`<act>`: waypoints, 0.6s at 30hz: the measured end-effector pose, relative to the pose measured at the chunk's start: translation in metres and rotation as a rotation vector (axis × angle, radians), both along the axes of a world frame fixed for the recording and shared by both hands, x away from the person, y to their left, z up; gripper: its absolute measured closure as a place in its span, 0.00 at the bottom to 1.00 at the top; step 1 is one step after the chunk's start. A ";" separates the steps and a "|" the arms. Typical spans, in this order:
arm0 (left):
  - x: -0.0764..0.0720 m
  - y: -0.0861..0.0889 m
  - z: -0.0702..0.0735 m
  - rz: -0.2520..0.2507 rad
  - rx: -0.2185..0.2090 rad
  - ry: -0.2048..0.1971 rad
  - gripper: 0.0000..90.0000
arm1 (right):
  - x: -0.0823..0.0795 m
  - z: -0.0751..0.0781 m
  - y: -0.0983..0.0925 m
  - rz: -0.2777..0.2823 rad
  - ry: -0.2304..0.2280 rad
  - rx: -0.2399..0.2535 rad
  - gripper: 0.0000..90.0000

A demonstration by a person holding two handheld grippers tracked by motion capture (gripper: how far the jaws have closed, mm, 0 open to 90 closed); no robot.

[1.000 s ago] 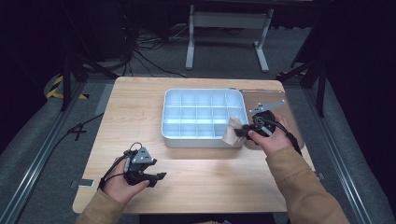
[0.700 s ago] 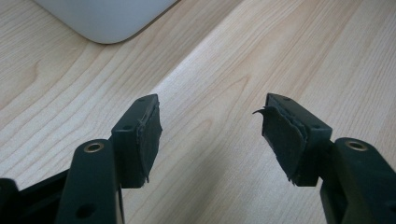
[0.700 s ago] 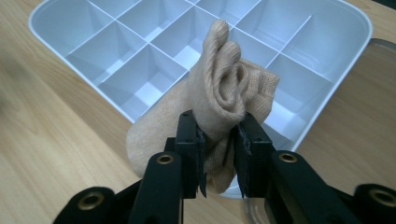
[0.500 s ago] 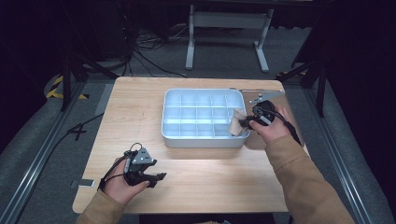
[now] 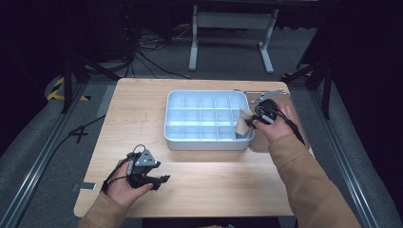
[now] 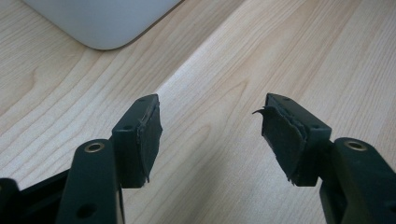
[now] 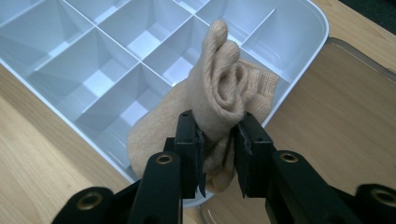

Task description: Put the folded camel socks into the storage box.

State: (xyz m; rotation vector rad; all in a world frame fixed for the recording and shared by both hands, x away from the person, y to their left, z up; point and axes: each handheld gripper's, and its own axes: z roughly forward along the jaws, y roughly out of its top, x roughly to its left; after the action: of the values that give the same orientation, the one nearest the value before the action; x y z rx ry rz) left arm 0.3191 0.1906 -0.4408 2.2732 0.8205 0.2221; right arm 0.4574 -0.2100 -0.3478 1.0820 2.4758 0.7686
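Right now the right gripper (image 7: 217, 140) pinches a rolled beige sock (image 7: 224, 88), held just ahead of its jaws over the near right compartments of the white divided tray (image 7: 70, 65), whose cells look bare. Meanwhile the left gripper (image 6: 212, 128) rests spread wide above the wooden table (image 6: 224, 56), nothing between its pads.

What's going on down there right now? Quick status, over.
Right claw shut on rolled beige sock, above the divided white tray's right edge. Left claw open, empty, over bare wooden table. Nothing blocking the compartments.
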 end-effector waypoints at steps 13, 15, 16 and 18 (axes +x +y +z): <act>-0.001 -0.001 -0.002 -0.006 0.001 0.009 0.43 | 0.004 -0.012 0.008 0.024 -0.005 -0.116 0.82; -0.001 -0.001 -0.002 -0.008 0.002 0.009 0.43 | 0.005 -0.015 0.011 0.026 -0.001 -0.133 0.82; -0.001 -0.001 -0.002 -0.008 0.004 0.008 0.43 | 0.005 -0.016 0.012 0.026 0.002 -0.137 0.82; -0.001 -0.001 -0.002 -0.009 0.009 0.003 0.43 | 0.005 -0.019 0.014 0.031 0.003 -0.154 0.82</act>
State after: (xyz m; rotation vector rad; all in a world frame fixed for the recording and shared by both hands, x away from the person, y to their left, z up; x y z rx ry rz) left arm 0.3184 0.1901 -0.4424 2.2859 0.8123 0.2194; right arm 0.4623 -0.1963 -0.3665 0.9922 2.5129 0.5748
